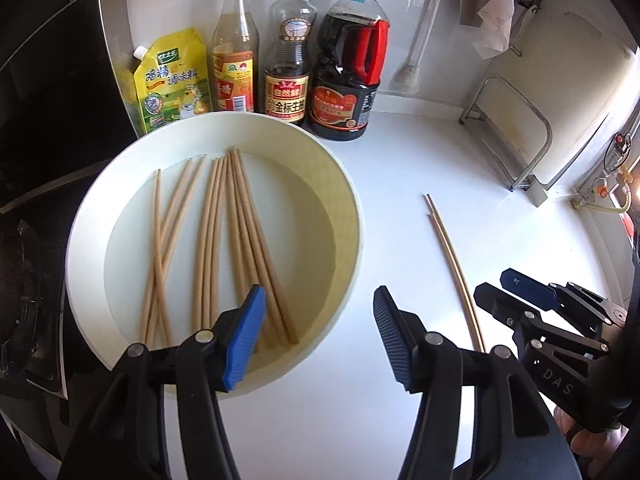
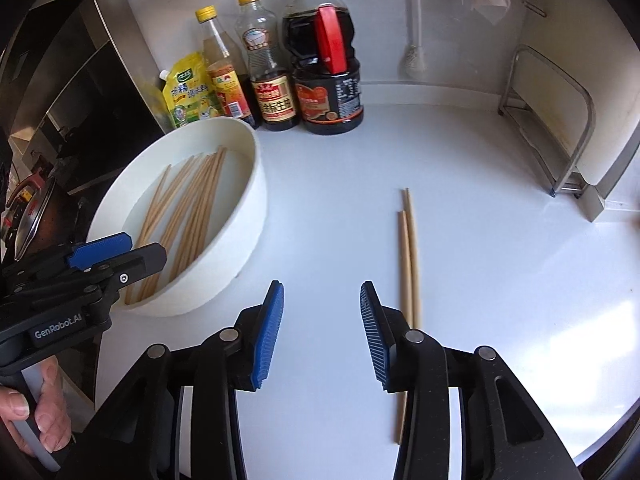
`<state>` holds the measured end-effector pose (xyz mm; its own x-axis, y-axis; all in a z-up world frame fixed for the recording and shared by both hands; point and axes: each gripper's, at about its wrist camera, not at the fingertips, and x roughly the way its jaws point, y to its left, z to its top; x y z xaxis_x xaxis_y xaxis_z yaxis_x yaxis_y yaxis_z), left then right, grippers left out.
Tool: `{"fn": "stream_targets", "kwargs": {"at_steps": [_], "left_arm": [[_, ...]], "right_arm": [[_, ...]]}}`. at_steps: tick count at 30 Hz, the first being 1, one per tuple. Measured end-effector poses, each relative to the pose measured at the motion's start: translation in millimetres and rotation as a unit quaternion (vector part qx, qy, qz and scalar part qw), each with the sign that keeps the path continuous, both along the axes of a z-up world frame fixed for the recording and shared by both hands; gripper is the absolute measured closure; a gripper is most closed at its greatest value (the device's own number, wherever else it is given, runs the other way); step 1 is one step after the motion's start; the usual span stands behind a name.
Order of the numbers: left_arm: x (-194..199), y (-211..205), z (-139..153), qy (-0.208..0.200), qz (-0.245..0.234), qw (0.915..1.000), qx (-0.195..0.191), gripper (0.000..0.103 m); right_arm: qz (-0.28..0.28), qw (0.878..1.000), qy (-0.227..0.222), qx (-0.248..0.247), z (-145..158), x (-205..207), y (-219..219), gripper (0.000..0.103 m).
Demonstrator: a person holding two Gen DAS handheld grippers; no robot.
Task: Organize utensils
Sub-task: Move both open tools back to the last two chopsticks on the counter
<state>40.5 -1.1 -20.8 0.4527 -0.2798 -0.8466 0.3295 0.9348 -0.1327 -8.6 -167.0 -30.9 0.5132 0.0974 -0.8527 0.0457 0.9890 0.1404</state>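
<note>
My left gripper (image 1: 320,340) and right gripper (image 2: 322,336) both spread wide, empty; thin chopsticks (image 1: 236,240) crossed in bowl (image 1: 352,216), I risk pinching several, or one rolling free

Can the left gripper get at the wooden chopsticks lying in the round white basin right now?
Probably yes: the left gripper is open, hovering over the round white basin's near rim, and the wooden chopsticks lie uncovered inside with nothing above them.

Left claw (image 1: 320,340): black linkage arms, silver rivets, ribbed blue pads; "GenRobot.AI" marking on body. Right claw (image 2: 322,336): same build; "DAS" lettering. Bare-skinned hand (image 2: 36,408).
</note>
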Motion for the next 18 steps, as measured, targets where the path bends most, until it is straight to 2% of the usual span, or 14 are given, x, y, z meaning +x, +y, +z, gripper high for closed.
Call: {"fn": "stream_targets", "kwargs": {"at_steps": [9,14,18], "left_arm": [[-7.7,-41.0,-12.6,0.012,-0.003,0.9999,-0.003,0.041],[-12.0,-56.7,-22.7,0.019,0.001,0.9998,0.003,0.036],[-15.1,-68.3,-26.7,0.018,0.003,0.9998,0.009,0.036]], "right_arm": [[-0.025,0.999,0.027,-0.014,-35.0,-9.1,-56.0,0.061],[-0.024,0.999,0.045,-0.020,-60.1,-6.8,-73.4,0.061],[-0.020,0.998,0.048,-0.023,-73.5,-3.0,-80.2,0.061]]}}
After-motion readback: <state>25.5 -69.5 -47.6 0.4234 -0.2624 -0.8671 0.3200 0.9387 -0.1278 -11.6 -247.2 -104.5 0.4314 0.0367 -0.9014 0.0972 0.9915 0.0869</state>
